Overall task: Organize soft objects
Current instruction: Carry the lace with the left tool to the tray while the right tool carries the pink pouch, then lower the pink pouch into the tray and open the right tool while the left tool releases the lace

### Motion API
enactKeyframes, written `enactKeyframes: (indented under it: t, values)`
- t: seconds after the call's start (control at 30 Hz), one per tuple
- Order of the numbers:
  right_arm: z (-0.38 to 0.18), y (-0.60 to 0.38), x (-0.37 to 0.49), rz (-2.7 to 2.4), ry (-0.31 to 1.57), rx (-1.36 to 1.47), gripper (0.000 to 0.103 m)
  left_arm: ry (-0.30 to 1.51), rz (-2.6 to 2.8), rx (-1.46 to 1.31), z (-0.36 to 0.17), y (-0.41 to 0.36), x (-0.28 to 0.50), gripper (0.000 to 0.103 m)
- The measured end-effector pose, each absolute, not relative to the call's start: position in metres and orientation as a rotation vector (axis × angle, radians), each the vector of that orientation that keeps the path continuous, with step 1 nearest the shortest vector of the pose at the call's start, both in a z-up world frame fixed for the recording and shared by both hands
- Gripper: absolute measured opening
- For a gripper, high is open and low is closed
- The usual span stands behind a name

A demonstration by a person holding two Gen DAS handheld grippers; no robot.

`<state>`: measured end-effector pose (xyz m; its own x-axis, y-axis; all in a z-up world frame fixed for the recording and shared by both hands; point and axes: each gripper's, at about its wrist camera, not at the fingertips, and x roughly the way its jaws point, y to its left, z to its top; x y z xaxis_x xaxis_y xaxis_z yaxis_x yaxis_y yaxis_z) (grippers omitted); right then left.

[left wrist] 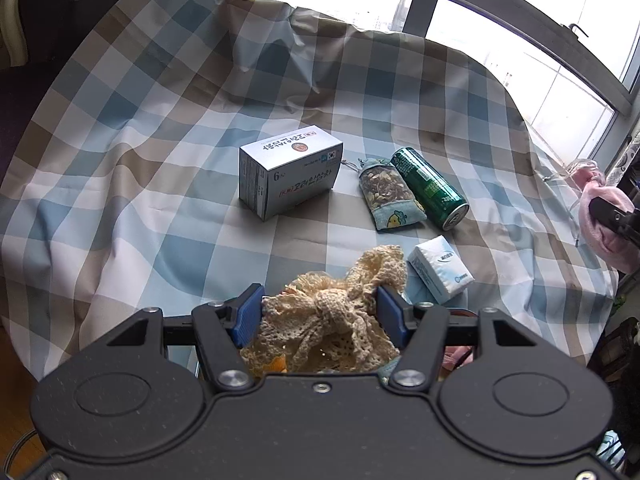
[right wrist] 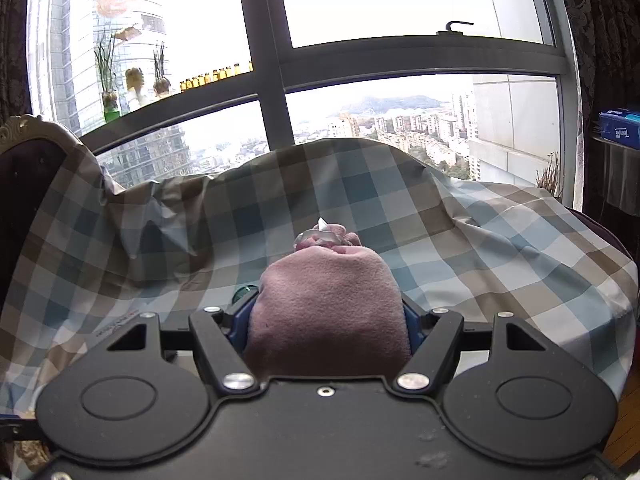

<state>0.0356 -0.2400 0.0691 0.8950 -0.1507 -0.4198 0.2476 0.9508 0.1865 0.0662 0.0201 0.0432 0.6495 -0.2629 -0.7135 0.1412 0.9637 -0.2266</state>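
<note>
Midway, I judge: left claw [left wrist: 320, 312] pinches the cream lace bundle [left wrist: 336, 320], right claw [right wrist: 326, 320] pinches the pink pouch [right wrist: 328, 304]; the sachet [left wrist: 390, 194] at one o'clock waits.

Right gripper [right wrist: 326, 320] jaws clamp pink fleece pouch [right wrist: 326, 304] above checked cloth [right wrist: 480, 248].

The left wrist view looks steeply down and close over the checked tabletop [left wrist: 160, 160]. The right wrist view sits lower, facing level toward the window [right wrist: 400, 12]. Both share the cloth and the pink pouch [right wrist: 328, 300].
</note>
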Motion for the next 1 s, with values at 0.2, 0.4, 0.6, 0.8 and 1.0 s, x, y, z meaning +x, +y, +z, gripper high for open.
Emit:
enactKeyframes:
  t: [0.2,0.4,0.6,0.8,1.0]
  values:
    - [0.088,-0.196,-0.03,-0.112,0.374,0.271,0.07,0.838,-0.253,-0.184,0.043,0.023,0.041,0.058]
    - [0.093,-0.17,-0.071,-0.046,0.407,0.249,0.07,0.837,-0.25,-0.164,0.043,0.019,0.03,0.058]
    - [0.083,-0.167,-0.086,-0.049,0.516,0.267,0.07,0.85,-0.261,-0.146,0.041,0.013,0.025,0.058]
    - [0.067,-0.166,-0.085,-0.043,0.606,0.266,0.07,0.87,-0.261,-0.133,0.037,0.01,0.024,0.058]
    - [0.06,-0.162,-0.077,-0.024,0.646,0.265,0.07,0.879,-0.252,-0.137,0.035,0.011,0.026,0.058]
